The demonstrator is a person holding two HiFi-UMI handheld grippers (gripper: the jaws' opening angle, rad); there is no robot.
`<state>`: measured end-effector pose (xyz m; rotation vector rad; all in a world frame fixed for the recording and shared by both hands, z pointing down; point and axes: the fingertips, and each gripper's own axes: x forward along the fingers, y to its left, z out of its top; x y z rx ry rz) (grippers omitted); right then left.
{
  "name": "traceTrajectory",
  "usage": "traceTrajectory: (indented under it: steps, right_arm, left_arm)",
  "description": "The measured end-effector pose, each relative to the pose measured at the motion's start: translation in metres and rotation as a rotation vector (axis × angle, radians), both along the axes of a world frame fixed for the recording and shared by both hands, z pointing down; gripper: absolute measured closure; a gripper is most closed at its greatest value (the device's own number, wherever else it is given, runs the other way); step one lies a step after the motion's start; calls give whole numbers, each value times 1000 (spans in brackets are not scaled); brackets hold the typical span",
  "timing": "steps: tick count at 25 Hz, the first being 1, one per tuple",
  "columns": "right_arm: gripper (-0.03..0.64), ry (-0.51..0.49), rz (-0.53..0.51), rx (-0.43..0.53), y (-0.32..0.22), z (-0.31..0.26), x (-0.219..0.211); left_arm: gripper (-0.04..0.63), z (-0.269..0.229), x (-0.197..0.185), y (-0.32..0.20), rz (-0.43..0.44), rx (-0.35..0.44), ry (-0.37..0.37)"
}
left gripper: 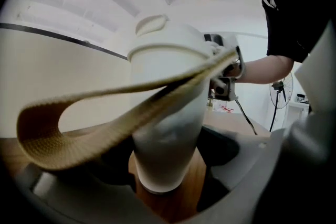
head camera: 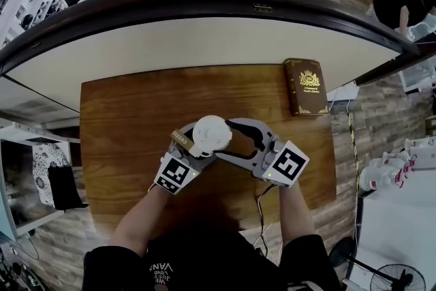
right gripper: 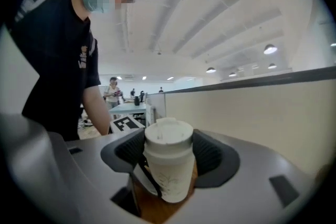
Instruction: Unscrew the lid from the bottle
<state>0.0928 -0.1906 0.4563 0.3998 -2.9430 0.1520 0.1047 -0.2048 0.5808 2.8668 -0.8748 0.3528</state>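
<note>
A white bottle with a white lid stands upright on the wooden table, close to the front edge. My left gripper comes in from the left and is shut on the bottle's lower body; its dark pads sit against both sides. A tan strap loop hangs from the bottle's neck across the left gripper view. My right gripper reaches in from the right at lid height, and its ribbed pads sit against both sides of the lid.
A brown book with gold print lies at the table's far right corner. A curved cream partition with a dark rim stands behind the table. A cable trails off the front edge. A floor fan stands at the right.
</note>
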Motion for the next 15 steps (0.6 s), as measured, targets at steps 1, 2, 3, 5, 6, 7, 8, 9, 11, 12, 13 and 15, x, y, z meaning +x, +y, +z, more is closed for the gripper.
traceTrajectory:
  steps: [1,2,3,5,6,7,8,9,11,12,13,15]
  right_arm:
    - [347,12,-72,1,-1,-1,-1]
    - [347,25,-140,3,-2,-1,-1]
    - [347,35,-200,5,-2,-1,-1]
    - [347,48,-298,4,-1,-3,0]
    - [346,55,-336,3,-1,-4,1]
    - [345,64,-365,3,0,-4,1]
    - [344,72,-385,2,0,-3,1]
    - [344,78,-392,-2,0,-3,1]
    - [342,79,-368,-32,-1,-1,0]
    - [344,72,-339,-53,-2,0,1]
    - [342,59,-297,-66,-3,-1,3]
    - [334,14,-172,-69,-6,-6,10]
  left_arm:
    - [218,0,0,0,0,1,1]
    - [218,0,0,0,0,2,1]
    - [218,-1,1,0,0,2,1]
    - [218,-3,2,1,1,1,-1]
    - [218,-4,3,2,1,0,-3]
    - [218,-4,3,3,2,-1,-4]
    - [219,-4,3,3,2,-3,-6]
    - [219,-3,3,2,2,-3,-6]
    - [219,-1,2,1,1,-4,-7]
    - [219,0,1,0,1,-4,-7]
    - [219,1,1,0,1,-3,-7]
    - [219,1,2,2,0,-2,-6]
